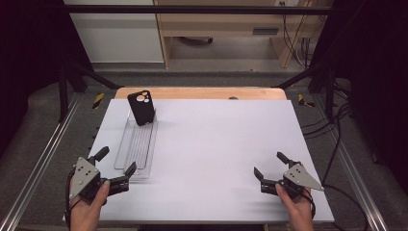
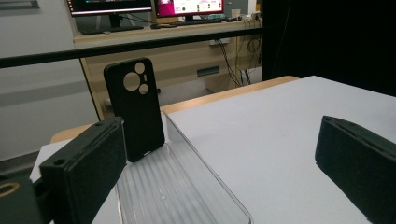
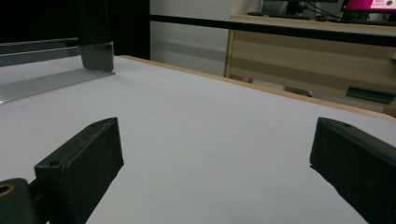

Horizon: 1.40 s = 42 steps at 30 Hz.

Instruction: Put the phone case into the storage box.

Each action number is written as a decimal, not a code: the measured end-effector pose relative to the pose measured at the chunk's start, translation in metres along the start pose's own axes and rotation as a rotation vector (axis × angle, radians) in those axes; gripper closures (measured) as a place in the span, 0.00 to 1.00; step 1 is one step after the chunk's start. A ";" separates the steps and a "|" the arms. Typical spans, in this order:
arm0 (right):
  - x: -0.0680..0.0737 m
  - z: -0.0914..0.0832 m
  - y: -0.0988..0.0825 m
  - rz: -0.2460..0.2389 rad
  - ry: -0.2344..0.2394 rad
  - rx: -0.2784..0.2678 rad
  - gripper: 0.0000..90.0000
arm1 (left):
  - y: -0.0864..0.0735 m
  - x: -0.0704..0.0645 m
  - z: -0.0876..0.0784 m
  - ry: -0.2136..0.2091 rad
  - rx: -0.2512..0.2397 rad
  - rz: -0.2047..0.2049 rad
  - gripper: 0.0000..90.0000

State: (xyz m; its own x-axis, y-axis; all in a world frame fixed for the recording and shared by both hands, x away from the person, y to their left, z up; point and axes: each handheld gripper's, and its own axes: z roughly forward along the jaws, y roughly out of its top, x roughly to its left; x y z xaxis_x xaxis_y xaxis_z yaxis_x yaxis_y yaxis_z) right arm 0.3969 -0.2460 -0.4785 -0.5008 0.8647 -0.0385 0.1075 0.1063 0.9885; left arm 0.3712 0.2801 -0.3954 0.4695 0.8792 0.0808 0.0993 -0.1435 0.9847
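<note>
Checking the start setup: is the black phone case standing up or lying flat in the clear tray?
Standing up: the phone case rises on its bottom edge at the clear tray's far end, camera cutouts on top.

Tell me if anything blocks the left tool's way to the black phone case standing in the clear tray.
Nothing visible does. The left tool is open at the near end of the clear ribbed plastic tray. The black phone case stands upright at its far end; between them lies bare tray floor, bordered by the tray's low walls.

Open white table (image 1: 211, 144), phone case (image 1: 141, 108) upright in clear tray (image 1: 137, 144)
</note>
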 end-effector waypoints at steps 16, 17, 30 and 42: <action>0.000 0.000 0.000 0.001 -0.001 -0.001 0.03 | -0.014 0.007 -0.005 0.009 -0.004 -0.005 0.02; 0.000 0.000 0.000 0.001 -0.002 0.000 0.03 | -0.015 0.007 -0.005 0.008 -0.006 -0.006 0.02; 0.000 0.000 0.000 -0.004 -0.001 0.001 0.03 | -0.031 0.016 -0.001 0.008 -0.008 -0.005 0.02; -0.001 -0.001 0.000 -0.019 -0.007 -0.001 0.03 | -0.041 0.017 0.003 0.003 0.000 0.024 0.02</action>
State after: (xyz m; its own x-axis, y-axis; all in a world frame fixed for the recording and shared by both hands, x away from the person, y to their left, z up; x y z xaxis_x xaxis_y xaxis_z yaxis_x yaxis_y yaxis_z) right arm 0.3966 -0.2474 -0.4782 -0.4970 0.8658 -0.0583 0.0975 0.1224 0.9877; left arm 0.3776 0.2996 -0.4346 0.4691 0.8769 0.1044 0.0884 -0.1642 0.9825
